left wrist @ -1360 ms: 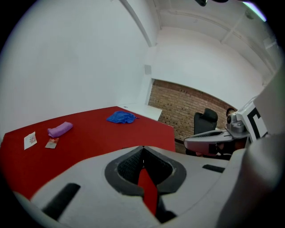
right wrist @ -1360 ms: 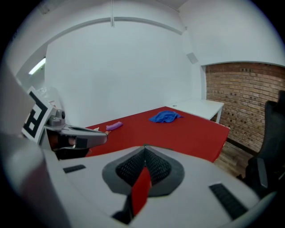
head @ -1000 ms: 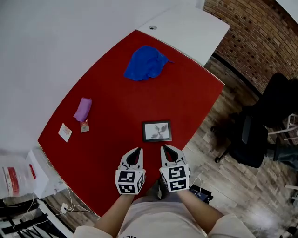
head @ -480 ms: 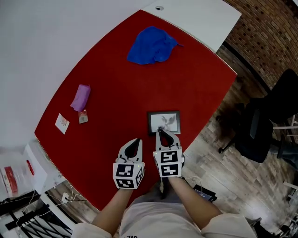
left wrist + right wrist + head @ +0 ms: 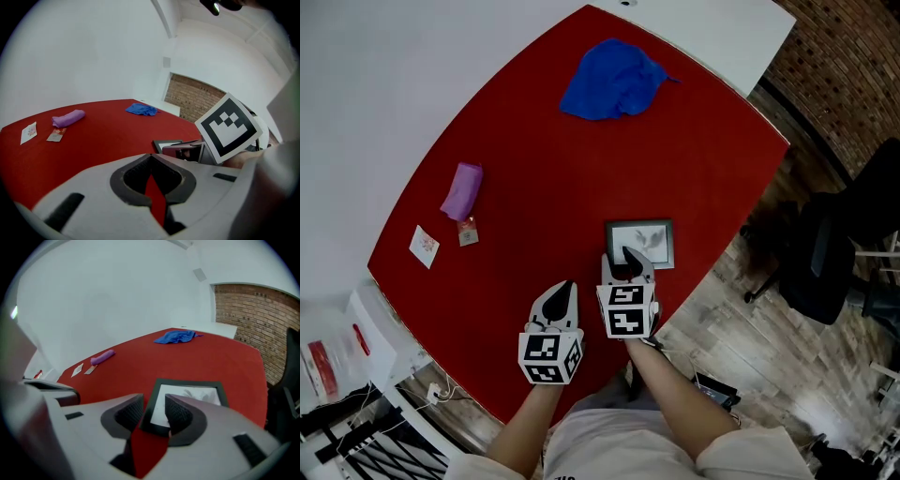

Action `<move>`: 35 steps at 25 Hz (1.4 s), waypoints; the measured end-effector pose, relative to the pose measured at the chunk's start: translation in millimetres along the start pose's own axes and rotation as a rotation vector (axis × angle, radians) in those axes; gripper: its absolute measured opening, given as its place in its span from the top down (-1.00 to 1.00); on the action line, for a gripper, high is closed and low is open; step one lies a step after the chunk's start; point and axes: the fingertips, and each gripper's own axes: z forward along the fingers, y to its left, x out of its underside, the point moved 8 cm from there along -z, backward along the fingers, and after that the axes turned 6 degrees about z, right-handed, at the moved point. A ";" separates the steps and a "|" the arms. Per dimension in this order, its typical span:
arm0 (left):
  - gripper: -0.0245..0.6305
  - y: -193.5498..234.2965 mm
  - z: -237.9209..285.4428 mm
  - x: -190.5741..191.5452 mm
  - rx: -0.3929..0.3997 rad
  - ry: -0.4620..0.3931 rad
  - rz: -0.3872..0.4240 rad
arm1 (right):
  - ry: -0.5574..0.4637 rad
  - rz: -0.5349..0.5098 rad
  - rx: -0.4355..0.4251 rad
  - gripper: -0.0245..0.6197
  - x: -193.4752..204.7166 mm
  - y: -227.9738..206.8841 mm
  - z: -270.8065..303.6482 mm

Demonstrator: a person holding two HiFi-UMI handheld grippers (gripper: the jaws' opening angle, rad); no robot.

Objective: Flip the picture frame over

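Left gripper (image 5: 562,287), lower centre of the head view: jaws closed together, nothing between them, over the red table (image 5: 534,178) near its front edge. Right gripper (image 5: 628,259), just to its right: jaws have just been opening and stand apart, astride the near left corner of the picture frame (image 5: 651,242), not clamped on it. Picture frame: black, lying flat, picture side up, right of centre, near the table's right edge. Left of centre: white card (image 5: 424,247), small red packet (image 5: 469,232), purple roll (image 5: 461,190). Top centre: crumpled blue cloth (image 5: 614,80). Right edge, on the wood floor: black office chair (image 5: 830,267).
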 end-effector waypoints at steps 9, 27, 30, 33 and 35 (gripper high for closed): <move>0.91 7.5 1.9 1.1 -0.009 -0.007 -0.042 | 0.063 -0.033 0.052 0.46 6.8 7.7 17.4; 0.91 18.2 -0.7 13.8 -0.033 0.013 -0.091 | 0.092 -0.036 0.127 0.72 4.2 9.2 23.4; 0.91 19.5 -1.2 14.8 -0.033 0.012 -0.090 | 0.092 -0.033 0.126 0.72 4.0 9.1 22.2; 0.91 20.1 -1.5 15.0 -0.031 0.013 -0.088 | 0.086 -0.019 0.120 0.72 1.2 10.2 19.5; 0.91 20.8 -1.7 15.2 -0.032 0.017 -0.091 | 0.074 0.013 0.100 0.72 -1.4 12.2 17.4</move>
